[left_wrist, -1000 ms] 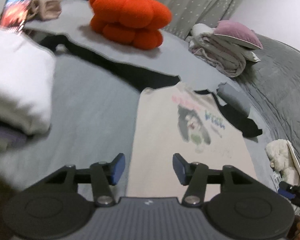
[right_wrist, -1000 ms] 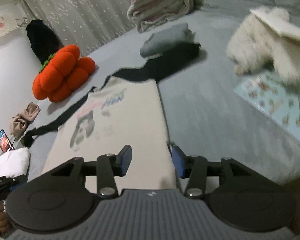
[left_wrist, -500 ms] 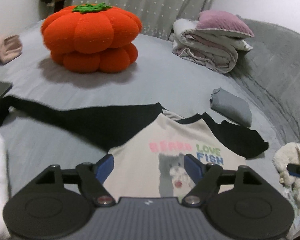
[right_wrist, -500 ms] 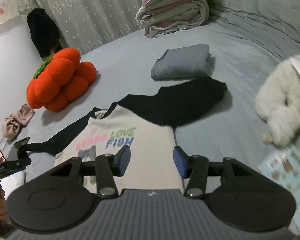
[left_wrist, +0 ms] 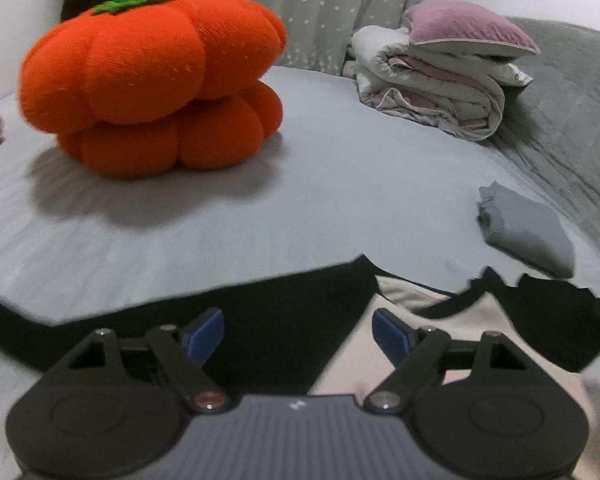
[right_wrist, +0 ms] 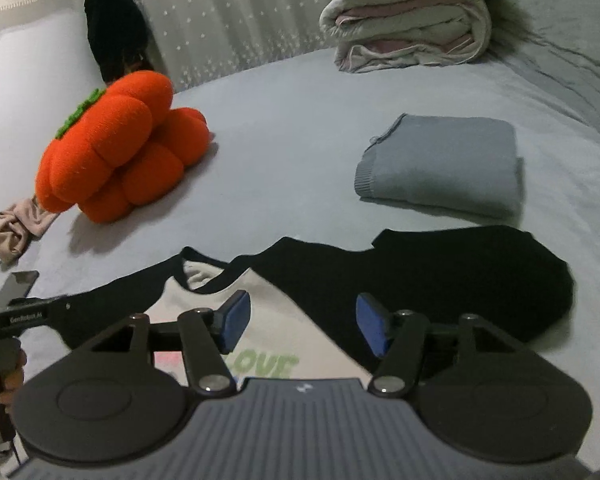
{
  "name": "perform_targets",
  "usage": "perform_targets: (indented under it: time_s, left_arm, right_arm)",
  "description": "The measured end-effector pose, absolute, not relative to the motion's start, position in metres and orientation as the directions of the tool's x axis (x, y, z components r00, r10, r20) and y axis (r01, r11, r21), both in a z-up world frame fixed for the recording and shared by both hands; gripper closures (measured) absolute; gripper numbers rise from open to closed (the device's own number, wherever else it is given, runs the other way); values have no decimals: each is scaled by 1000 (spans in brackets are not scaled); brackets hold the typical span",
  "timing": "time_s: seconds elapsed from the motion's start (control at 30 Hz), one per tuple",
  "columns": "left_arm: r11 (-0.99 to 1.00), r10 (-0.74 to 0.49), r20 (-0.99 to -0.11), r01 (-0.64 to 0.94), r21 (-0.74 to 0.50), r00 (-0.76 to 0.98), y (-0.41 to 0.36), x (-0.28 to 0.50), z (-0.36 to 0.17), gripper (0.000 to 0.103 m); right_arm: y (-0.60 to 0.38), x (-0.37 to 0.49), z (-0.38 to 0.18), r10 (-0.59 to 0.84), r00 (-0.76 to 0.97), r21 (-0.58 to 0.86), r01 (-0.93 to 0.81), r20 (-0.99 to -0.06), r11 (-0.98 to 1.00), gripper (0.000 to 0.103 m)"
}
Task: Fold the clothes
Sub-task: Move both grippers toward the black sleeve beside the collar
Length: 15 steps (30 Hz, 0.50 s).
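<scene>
A cream T-shirt with black sleeves and a "LOVE" print lies flat on the grey bed. My left gripper hovers over its left black sleeve near the shoulder. Its jaws are opening, with nothing between the blue pads. My right gripper hangs above the seam where the cream body meets the right black sleeve. Its jaws are opening too and hold nothing. In the right wrist view the left gripper's body and a hand show at the left edge.
An orange pumpkin cushion sits beyond the shirt at the left. A folded grey garment lies close behind the right sleeve. A rolled quilt with a pink pillow is at the back. A beige cloth and a phone lie far left.
Both grippers have travelled up the shirt from its lower part to the shoulders and sleeves. Their jaws stand wider than before.
</scene>
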<state>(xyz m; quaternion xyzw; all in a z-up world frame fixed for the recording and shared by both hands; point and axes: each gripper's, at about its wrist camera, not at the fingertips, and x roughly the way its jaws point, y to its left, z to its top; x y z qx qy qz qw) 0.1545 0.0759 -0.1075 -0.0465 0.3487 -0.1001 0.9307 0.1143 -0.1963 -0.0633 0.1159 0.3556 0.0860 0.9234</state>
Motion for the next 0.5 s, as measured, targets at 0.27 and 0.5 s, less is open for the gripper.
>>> perform_targets:
  time_s: [0.27, 0.5]
  left_arm:
    - [944, -302, -627, 317, -91, 718, 63, 202, -126, 22]
    - [875, -426, -663, 465, -131, 615, 63, 231, -133, 28]
  right_arm:
    - [-194, 174, -90, 291, 727, 266, -153, -622, 952, 40]
    - [-184, 208, -105, 373, 690, 259, -269, -620, 928, 40]
